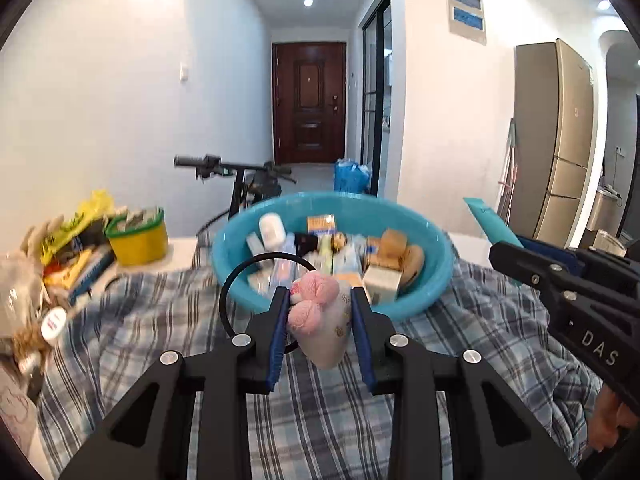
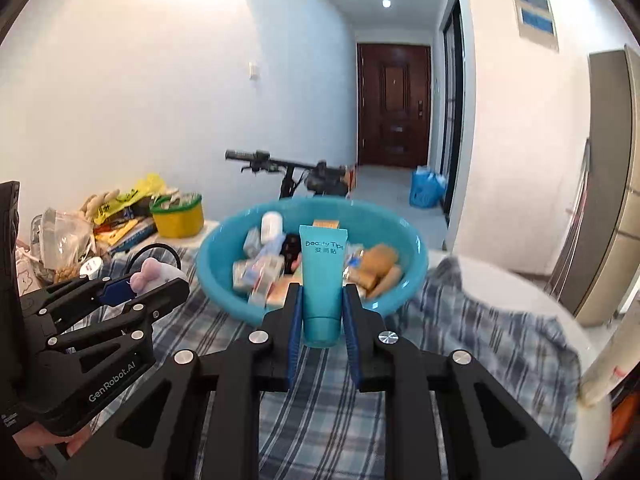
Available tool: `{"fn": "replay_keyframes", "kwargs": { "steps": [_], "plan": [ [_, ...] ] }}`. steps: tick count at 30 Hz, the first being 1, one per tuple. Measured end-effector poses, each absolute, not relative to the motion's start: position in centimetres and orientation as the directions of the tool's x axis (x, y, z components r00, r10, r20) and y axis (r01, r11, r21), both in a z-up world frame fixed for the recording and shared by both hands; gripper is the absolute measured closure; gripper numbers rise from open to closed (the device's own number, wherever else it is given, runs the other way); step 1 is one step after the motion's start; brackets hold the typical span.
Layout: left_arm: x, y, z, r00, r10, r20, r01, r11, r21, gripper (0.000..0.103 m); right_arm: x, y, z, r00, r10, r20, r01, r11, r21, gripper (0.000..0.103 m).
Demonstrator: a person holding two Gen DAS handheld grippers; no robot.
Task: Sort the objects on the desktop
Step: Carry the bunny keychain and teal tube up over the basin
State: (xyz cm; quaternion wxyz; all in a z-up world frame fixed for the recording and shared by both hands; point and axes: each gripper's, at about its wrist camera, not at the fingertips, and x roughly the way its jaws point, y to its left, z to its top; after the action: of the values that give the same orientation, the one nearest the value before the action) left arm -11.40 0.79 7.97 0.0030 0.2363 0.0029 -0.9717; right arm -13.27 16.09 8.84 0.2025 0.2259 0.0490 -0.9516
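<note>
Left tool [image 1: 320, 320] — clamps pink plush toy [image 1: 316, 312] | Right tool [image 2: 322, 312] — clamps teal Beauty Tips tube [image 2: 323, 276], long axis upright | Blue basin [image 2: 224, 280] — on plaid-covered tabletop [image 2: 320, 400], just ahead of both, already holding boxes

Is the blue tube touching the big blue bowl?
Cannot tell. In the right wrist view the teal tube, clamped in the right gripper, overlaps the blue basin, so no gap or contact shows plainly.
</note>
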Motion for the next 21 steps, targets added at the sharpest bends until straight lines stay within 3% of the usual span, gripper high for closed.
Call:
{"fn": "replay_keyframes", "kwargs": {
  "steps": [9,21],
  "plan": [
    [-11.8,0.6,13.9,-0.944,0.02,-0.329,-0.013,-1.0,-0.025,0.071,-13.2,16.1,15.1,-0.88,-0.363,-0.307,0.385,-0.923,-0.014,0.085],
    [-8.9,0.1,23.5,-0.998,0.012,-0.062,-0.013,-1.0,0.013,0.071,-10.8,15.2,22.7,-0.926,-0.366,-0.089,0.373,-0.925,-0.076,0.085]
  ]
}}
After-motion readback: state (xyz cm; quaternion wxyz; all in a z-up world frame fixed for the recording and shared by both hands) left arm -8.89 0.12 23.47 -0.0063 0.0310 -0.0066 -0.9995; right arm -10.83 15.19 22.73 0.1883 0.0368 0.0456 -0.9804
